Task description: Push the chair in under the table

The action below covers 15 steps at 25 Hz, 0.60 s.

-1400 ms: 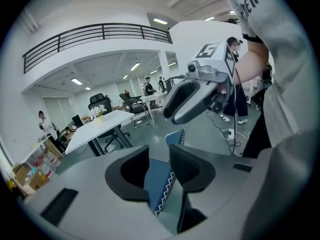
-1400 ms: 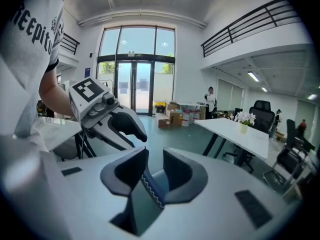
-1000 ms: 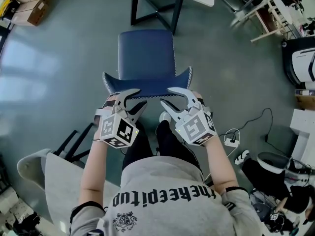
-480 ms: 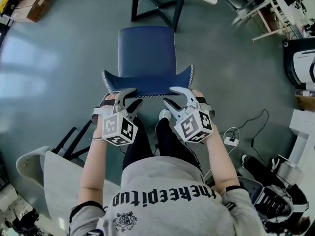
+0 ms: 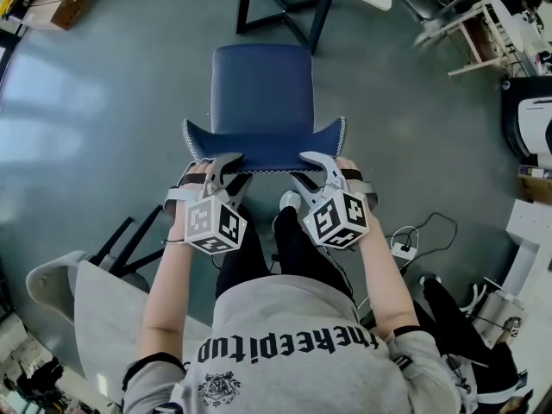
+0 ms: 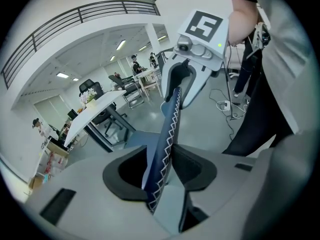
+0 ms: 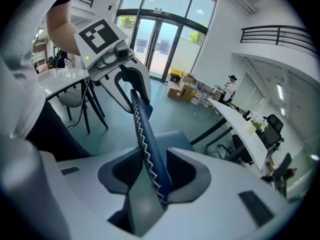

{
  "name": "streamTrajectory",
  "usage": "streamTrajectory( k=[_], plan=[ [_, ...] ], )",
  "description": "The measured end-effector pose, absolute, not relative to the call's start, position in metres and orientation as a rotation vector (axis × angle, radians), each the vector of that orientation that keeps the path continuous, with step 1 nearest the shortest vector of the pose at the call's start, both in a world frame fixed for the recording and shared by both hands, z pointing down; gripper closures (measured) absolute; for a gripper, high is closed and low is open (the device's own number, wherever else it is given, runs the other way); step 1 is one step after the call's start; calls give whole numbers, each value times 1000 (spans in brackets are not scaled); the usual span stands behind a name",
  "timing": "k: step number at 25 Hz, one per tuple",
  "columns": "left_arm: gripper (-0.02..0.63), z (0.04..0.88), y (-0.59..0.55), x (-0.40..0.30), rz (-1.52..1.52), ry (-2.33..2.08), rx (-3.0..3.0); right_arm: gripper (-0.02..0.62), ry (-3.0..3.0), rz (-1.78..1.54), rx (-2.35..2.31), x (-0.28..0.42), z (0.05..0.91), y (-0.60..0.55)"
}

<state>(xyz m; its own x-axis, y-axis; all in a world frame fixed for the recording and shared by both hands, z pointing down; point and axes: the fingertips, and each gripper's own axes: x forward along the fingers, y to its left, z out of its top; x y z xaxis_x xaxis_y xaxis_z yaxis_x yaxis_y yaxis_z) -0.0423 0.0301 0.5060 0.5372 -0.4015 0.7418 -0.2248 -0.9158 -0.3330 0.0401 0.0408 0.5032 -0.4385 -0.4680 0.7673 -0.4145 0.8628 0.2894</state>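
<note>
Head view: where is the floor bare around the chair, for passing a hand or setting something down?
Bare floor left of the chair, out to the cardboard boxes; another strip right of it, down to the white power strip. Crowded: the table legs ahead, clutter along the right edge.

**An open office hall around me**

I stand on a smooth grey-green floor [image 5: 103, 102] marked with soft patches of daylight. Cardboard boxes [image 5: 52, 7] sit at the far left, and a white power strip [image 5: 404, 248] with a black cable lies on the floor to my right. A pale grey chair shell [image 5: 65, 287] stands low on my left. Tall glass doors [image 7: 160, 39] let daylight in, with more boxes [image 7: 186, 90] stacked beside them. White walls [image 7: 220, 39] rise to a balcony with a dark railing [image 6: 75, 19]. Strip lights [image 6: 122, 45] glow under the ceiling.
</note>
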Motion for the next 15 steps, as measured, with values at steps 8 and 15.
streamTrajectory(
  k=[8, 15],
  plan=[
    [462, 508, 28, -43, -1329, 545, -2523, 468, -2057, -93, 625, 38, 505, 39],
    [481, 509, 19, -39, -1351, 480, -2505, 474, -2053, -106, 645, 42, 504, 30]
  ],
)
